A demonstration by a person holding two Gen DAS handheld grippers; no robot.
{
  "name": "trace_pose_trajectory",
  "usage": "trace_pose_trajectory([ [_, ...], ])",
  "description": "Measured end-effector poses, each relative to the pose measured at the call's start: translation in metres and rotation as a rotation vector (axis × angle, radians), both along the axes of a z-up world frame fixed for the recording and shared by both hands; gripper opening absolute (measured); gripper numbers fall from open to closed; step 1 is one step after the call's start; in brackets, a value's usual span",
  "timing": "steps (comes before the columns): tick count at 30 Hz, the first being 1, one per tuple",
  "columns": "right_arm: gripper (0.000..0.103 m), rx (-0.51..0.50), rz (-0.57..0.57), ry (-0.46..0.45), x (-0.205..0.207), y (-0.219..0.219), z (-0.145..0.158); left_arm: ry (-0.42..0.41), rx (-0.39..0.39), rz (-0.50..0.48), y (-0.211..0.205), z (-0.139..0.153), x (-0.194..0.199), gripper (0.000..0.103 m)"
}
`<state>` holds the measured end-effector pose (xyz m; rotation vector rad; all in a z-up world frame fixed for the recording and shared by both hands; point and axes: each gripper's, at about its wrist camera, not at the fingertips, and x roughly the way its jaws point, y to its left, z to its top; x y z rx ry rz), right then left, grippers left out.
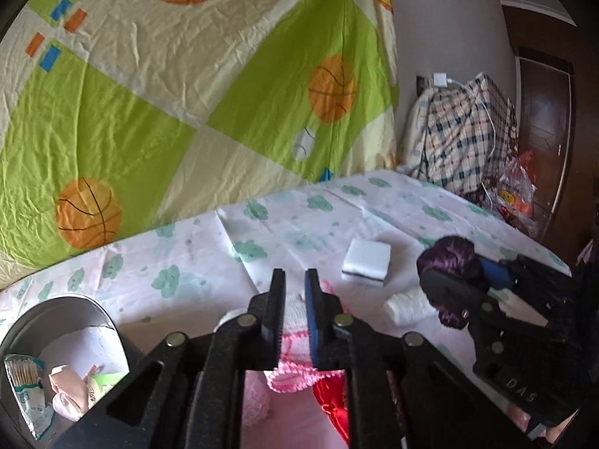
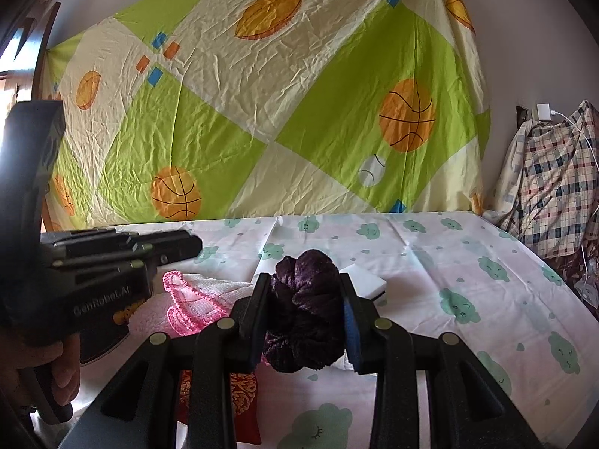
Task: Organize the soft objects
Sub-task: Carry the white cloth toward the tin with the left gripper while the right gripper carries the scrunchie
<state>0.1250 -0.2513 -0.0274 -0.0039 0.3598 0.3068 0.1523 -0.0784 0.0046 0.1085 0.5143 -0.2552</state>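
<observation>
My right gripper [image 2: 305,301] is shut on a dark purple velvet scrunchie [image 2: 305,310], held just above the bed; it also shows in the left wrist view [image 1: 455,265]. My left gripper [image 1: 295,280] hovers over a pink-edged white knitted cloth [image 1: 295,355], jaws a narrow gap apart with nothing between them. That cloth also shows in the right wrist view [image 2: 194,299]. A white sponge [image 1: 367,262] lies on the sheet beyond. A rolled white cloth [image 1: 410,307] lies beside the scrunchie. A red embroidered pouch [image 1: 331,398] lies under my left gripper.
A grey bin [image 1: 63,314] at the lower left holds cotton swabs and packets. The bed sheet [image 2: 468,273] has green cloud prints. A basketball-print sheet [image 1: 187,93] hangs behind. A plaid bundle [image 1: 464,138] and plastic bags stand at the far right.
</observation>
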Motion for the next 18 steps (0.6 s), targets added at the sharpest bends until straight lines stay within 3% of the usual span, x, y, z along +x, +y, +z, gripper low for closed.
trace_pose_trajectory([
  [1,0.037,0.003,-0.002,-0.002,0.000,0.000,0.000,0.024,0.009,-0.003,-0.002,-0.005,0.001,0.044],
  [2,0.037,0.005,-0.005,-0.005,-0.001,-0.001,0.000,0.032,0.016,-0.001,-0.004,-0.009,0.002,0.067],
  [3,0.037,0.006,-0.009,-0.005,-0.001,-0.001,0.000,0.043,0.016,-0.011,-0.008,-0.013,0.001,0.076],
  [11,0.037,0.017,-0.025,-0.002,0.000,-0.005,0.001,0.149,0.004,-0.015,-0.020,-0.034,0.027,0.075],
  [14,0.037,0.021,-0.025,0.003,0.001,-0.006,0.000,0.204,0.012,-0.019,-0.021,-0.046,0.034,0.067],
  [18,0.037,0.016,-0.025,0.001,0.001,-0.005,0.000,0.257,0.024,-0.031,-0.023,-0.059,0.038,0.023],
])
